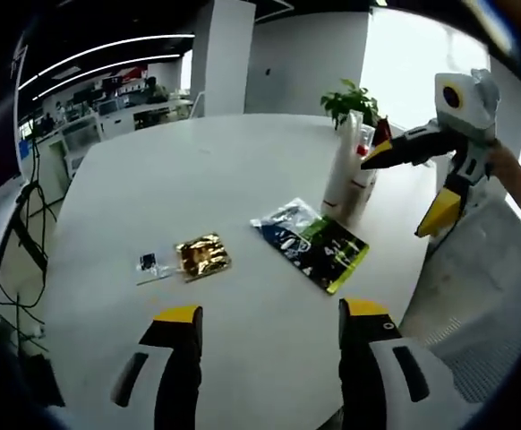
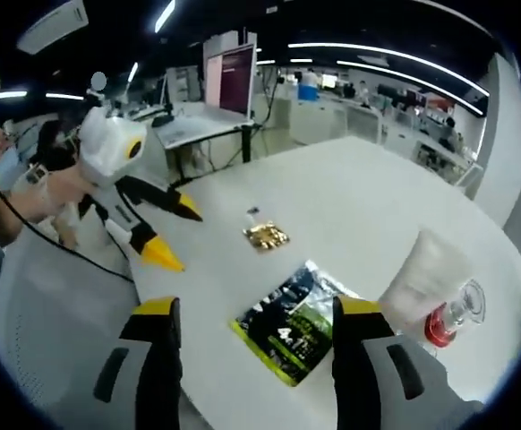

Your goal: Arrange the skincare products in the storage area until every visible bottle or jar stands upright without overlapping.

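The upright white tube (image 1: 343, 166) and the red-capped clear bottle (image 2: 446, 321) just beside it, near the worktop (image 1: 234, 179) edge, should be approached slowly and gripped low (tall things tip easily). Both the left claw (image 1: 269, 327) and right claw (image 2: 253, 318) are held wide, nothing held.

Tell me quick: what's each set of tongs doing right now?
Left tongs: open, holding nothing, over the table.
Right tongs: open, holding nothing, near the green packet.
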Demonstrator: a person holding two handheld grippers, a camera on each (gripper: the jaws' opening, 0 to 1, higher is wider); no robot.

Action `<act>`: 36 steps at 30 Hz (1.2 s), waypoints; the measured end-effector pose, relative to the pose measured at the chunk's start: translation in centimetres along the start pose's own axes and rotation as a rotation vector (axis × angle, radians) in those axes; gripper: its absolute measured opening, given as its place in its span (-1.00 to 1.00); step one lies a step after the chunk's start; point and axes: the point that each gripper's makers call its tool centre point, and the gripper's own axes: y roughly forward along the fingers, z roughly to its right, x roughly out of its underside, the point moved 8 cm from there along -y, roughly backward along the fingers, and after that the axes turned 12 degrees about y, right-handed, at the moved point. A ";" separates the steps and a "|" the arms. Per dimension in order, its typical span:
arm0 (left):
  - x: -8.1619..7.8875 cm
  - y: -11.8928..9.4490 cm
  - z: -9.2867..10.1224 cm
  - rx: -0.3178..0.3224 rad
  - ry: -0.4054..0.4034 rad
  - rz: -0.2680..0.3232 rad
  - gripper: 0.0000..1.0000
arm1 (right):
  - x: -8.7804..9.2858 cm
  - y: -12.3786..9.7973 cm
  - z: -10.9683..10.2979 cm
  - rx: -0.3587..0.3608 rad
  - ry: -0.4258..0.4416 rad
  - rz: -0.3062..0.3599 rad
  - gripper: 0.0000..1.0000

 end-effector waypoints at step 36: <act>0.9 7.3 -5.7 0.040 0.006 -0.063 -0.15 | -1.0 11.9 4.2 0.030 0.007 -0.087 -0.14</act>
